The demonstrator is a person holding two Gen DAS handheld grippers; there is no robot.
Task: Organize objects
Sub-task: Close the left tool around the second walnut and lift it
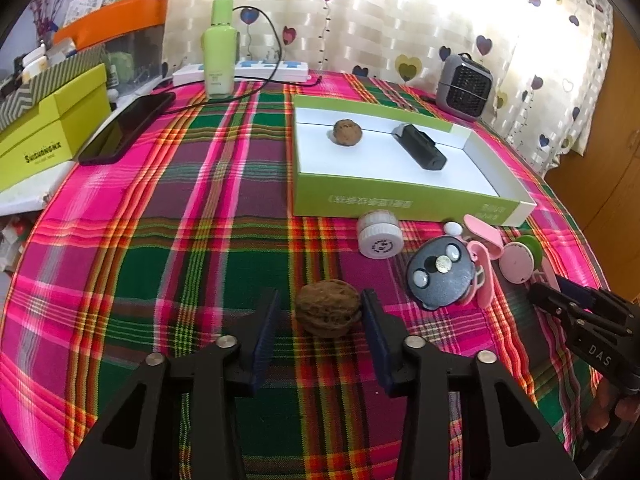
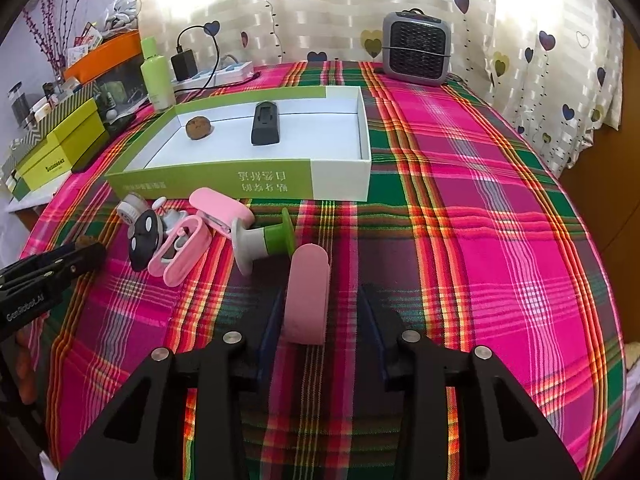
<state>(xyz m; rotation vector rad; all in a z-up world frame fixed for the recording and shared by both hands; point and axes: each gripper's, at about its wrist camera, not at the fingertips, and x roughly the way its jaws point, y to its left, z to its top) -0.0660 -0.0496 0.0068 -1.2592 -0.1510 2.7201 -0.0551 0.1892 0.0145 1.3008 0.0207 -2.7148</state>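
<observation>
A green-and-white box (image 1: 404,202) (image 2: 340,178) on the plaid cloth holds a walnut (image 1: 347,132) (image 2: 199,127) and a black device (image 1: 423,147) (image 2: 265,124). My left gripper (image 1: 320,312) is open, its jaws either side of a second walnut (image 1: 329,313) on the cloth; the right pad looks close to it. My right gripper (image 2: 320,312) is open around a pink oblong case (image 2: 307,295) lying on the cloth. In front of the box lie a white jar (image 1: 380,234), a grey disc toy (image 1: 439,276) (image 2: 144,238), pink cases (image 2: 182,254) and a green-and-white spool (image 2: 266,242).
A green bottle (image 1: 219,50), a power strip (image 1: 244,70) with cable and a small grey heater (image 2: 416,50) stand at the back. A phone (image 1: 126,128) and yellow-green boxes (image 1: 48,128) lie at the left. The table drops off at the right.
</observation>
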